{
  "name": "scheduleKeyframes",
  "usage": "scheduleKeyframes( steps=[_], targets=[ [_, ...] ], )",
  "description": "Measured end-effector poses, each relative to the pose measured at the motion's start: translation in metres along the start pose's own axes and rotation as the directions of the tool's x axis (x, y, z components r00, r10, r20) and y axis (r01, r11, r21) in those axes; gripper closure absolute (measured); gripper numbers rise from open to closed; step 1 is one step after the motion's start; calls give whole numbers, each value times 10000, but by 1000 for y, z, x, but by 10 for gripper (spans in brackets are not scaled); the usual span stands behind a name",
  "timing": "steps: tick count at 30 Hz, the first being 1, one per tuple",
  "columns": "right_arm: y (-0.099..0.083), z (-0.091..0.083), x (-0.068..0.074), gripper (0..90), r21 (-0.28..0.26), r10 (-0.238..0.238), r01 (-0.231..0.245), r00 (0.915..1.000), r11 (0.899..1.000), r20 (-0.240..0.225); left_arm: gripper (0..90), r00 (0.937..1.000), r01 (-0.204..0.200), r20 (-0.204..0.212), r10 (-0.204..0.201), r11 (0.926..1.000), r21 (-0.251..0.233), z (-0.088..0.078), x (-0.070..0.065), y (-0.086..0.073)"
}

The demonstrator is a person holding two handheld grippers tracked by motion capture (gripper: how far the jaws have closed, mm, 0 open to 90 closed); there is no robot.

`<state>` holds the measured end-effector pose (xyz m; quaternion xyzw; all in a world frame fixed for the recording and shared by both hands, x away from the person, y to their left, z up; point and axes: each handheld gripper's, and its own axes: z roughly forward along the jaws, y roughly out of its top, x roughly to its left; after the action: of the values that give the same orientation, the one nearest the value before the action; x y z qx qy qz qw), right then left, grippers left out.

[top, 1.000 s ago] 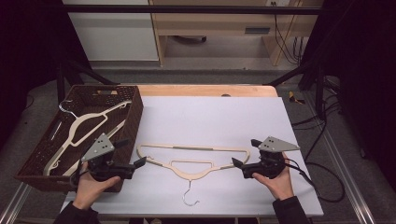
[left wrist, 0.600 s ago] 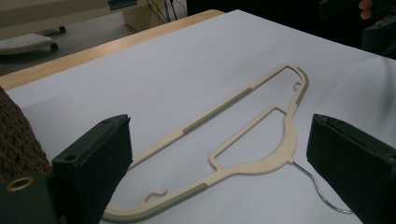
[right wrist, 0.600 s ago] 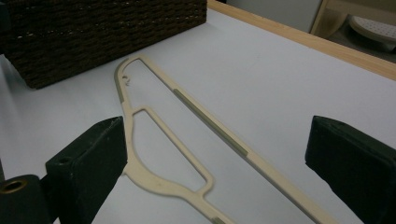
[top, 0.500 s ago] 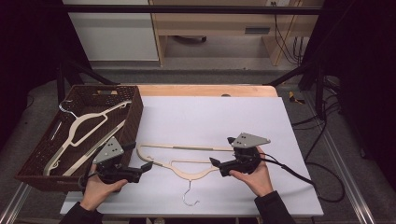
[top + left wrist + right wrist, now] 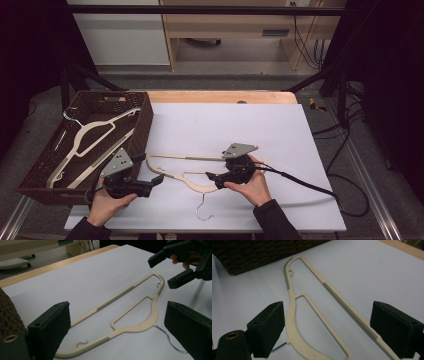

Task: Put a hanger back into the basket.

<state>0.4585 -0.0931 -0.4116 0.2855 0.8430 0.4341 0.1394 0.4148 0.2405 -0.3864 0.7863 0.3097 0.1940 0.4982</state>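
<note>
A cream plastic hanger (image 5: 172,158) with a metal hook (image 5: 201,210) lies flat on the white table top (image 5: 225,125). My right gripper (image 5: 210,176) points left at the hanger's neck. In the right gripper view the hanger (image 5: 294,322) lies between the wide jaws of my right gripper (image 5: 327,322), which have just been closing a little; the pads do not touch it. My left gripper (image 5: 157,179) is open and points right at the hanger's left arm. In the left gripper view my left gripper (image 5: 117,315) frames the hanger (image 5: 135,326), and the right gripper (image 5: 170,270) hovers beyond.
A dark woven basket (image 5: 30,185) stands at the table's left and holds more cream hangers (image 5: 92,132). A black cable (image 5: 310,187) trails right from the right gripper. A wooden strip (image 5: 220,96) edges the far side, with bare white surface beyond the hanger.
My right gripper has moved left from the hanger's right end to its neck. The left gripper has stayed near the hanger's left end.
</note>
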Motion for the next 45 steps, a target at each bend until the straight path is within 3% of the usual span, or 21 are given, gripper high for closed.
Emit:
scheduleKeyframes(
  steps=[3,7,13,15,18,21,30,37,45],
  targets=[
    [-1,11,4,184,227,-35,43,9993,9997,-372,65,10000,-10,-15,10,10000,-33,-1,1,1],
    [-4,27,11,228,749,-300,335,9984,9966,-481,66,10000,23,-49,-23,10000,-68,-2,2,1],
    [-3,47,22,301,1076,-543,641,9943,9921,-913,65,10000,6,-31,-6,10000,-93,-3,3,0],
    [-4,53,24,322,1136,-418,548,9926,9920,-1137,65,10000,21,-72,-22,9999,-126,-3,3,1],
    [-8,59,26,358,1330,-352,505,9927,9898,-1154,64,9999,3,-102,-5,9998,-197,-5,3,2],
    [-13,64,28,394,1615,-552,756,9904,9840,-1270,65,9999,4,-149,-9,9995,-304,-7,4,3],
    [-24,74,34,525,2066,-877,1137,9875,9718,-1309,65,9998,54,-192,-59,9997,-249,-6,6,2],
    [-23,74,40,676,2160,-1520,1845,9755,9588,-1589,65,9998,43,-175,-47,9997,-250,-6,5,2],
    [-20,75,40,724,2290,-1646,2066,9680,9512,-1896,65,9999,35,-137,-37,9998,-191,-5,5,2]
  ],
)
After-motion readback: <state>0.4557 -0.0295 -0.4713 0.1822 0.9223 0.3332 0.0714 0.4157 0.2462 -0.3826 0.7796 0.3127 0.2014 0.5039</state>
